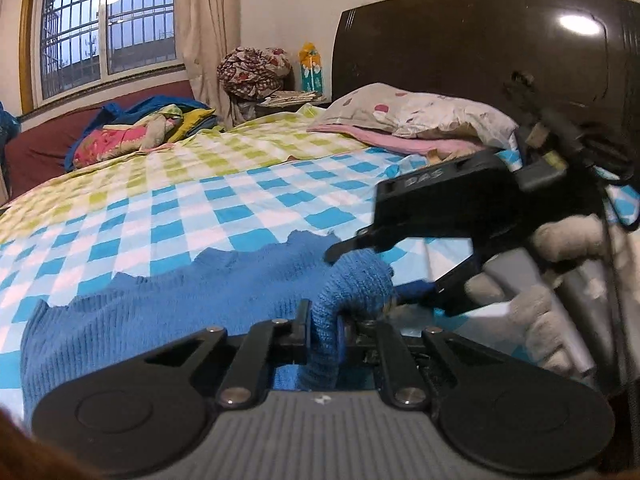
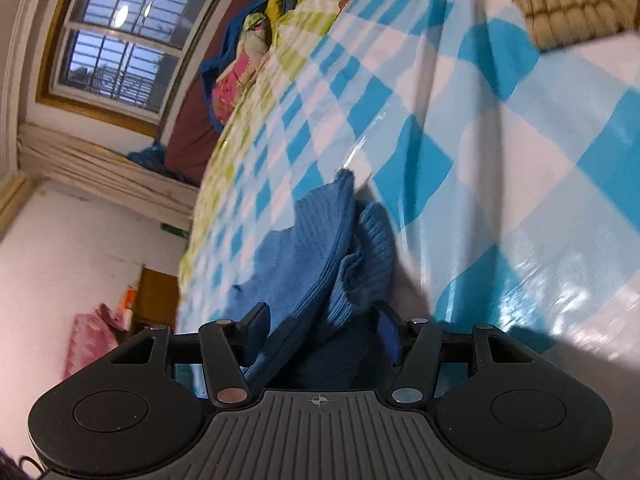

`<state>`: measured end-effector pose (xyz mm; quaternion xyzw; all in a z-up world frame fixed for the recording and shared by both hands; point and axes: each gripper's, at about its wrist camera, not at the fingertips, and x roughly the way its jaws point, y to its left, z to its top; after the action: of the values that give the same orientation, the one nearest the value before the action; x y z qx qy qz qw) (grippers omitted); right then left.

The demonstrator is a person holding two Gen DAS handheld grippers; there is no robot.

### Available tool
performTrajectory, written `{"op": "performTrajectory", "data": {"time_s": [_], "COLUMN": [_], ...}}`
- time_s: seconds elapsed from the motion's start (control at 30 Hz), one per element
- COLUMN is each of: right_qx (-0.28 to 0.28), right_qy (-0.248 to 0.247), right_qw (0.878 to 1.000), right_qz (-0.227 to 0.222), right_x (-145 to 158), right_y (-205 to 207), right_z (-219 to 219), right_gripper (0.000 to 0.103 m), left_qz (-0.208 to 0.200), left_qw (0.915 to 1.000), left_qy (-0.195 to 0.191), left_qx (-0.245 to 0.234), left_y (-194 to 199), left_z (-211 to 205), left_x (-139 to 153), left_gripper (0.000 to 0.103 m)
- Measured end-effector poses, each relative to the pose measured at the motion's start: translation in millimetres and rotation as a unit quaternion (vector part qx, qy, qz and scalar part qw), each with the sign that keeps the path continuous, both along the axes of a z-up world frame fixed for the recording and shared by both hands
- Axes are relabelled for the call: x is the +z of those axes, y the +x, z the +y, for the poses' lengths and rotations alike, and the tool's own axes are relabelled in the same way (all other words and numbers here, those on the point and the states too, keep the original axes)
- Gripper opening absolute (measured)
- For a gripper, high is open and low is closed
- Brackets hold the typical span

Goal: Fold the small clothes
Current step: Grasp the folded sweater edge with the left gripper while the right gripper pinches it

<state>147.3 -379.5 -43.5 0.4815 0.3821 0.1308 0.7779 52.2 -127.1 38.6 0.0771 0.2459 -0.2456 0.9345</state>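
A small blue knitted garment (image 1: 160,304) lies on the checked bedsheet (image 1: 208,208). My left gripper (image 1: 326,332) is shut on a bunched fold of the blue garment near its right end. The right gripper's body (image 1: 460,208), held by a gloved hand (image 1: 560,268), hovers just to the right in the left wrist view. In the right wrist view my right gripper (image 2: 324,330) has blue knit (image 2: 316,248) bunched between its fingers, the jaws fairly wide apart around the thick fabric.
A pillow (image 1: 420,114) on pink cloth lies by the dark headboard (image 1: 480,44). A pile of colourful clothes (image 1: 140,132) sits at the bed's far left. A window (image 1: 108,24) and curtain stand behind.
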Motion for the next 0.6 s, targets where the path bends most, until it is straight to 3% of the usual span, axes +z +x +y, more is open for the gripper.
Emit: {"op": "performTrajectory", "data": {"time_s": [0.2, 0.23, 0.33, 0.37, 0.47, 0.6], "right_qx": [-0.016, -0.021, -0.038, -0.044, -0.052, -0.041], "right_qy": [-0.001, 0.006, 0.014, 0.022, 0.028, 0.015], "right_qw": [1.000, 0.999, 0.999, 0.998, 0.998, 0.997], "right_qz": [0.025, 0.025, 0.027, 0.026, -0.002, -0.057], "right_x": [-9, -10, -13, -13, 4, 45], "right_y": [17, 18, 17, 14, 7, 6], "right_z": [12, 12, 9, 7, 7, 24], "right_gripper": [0.058, 0.053, 0.023, 0.022, 0.020, 0.019], "left_qz": [-0.004, -0.002, 0.002, 0.002, 0.006, 0.025], "left_qw": [1.0000, 0.9999, 0.9999, 0.9998, 0.9994, 0.9970], "left_qy": [-0.005, -0.007, -0.010, -0.010, -0.024, -0.072], "left_qx": [-0.007, -0.007, -0.013, -0.016, -0.023, -0.010], "left_y": [-6, -6, -5, -6, -9, -6], "left_z": [5, 6, 4, 4, 7, 29], "left_x": [2, 2, -1, -1, 2, 15], "left_gripper": [0.019, 0.019, 0.019, 0.019, 0.019, 0.019]}}
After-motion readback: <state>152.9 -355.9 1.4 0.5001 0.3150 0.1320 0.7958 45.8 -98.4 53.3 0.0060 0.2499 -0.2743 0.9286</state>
